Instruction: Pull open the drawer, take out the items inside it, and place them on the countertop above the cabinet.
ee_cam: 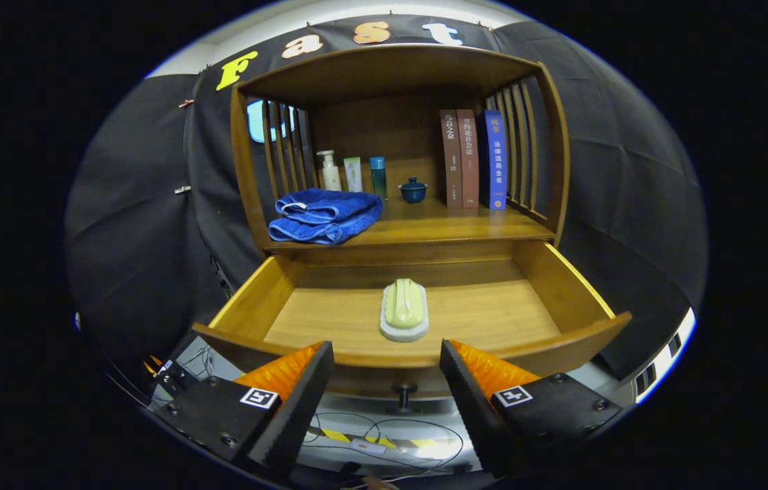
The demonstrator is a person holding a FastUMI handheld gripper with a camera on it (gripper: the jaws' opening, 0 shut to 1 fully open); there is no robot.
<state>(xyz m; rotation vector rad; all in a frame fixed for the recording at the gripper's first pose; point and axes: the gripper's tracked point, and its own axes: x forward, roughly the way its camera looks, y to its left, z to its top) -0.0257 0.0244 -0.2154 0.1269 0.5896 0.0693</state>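
Drawer [418, 320] stands pulled out, so the green soap on its white dish [405, 310] lies reachable just beyond your fingers. Your gripper [387, 367] hangs spread and empty, ready to straddle it before lifting it to the countertop [452, 228].

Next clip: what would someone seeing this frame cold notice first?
Probably the pulled-out wooden drawer, with a green scrub brush on a white base lying alone on its floor, just beyond the open fingers of the hand-held gripper. Next, the folded blue towel on the countertop above, with small bottles behind it and three upright books to the other side.
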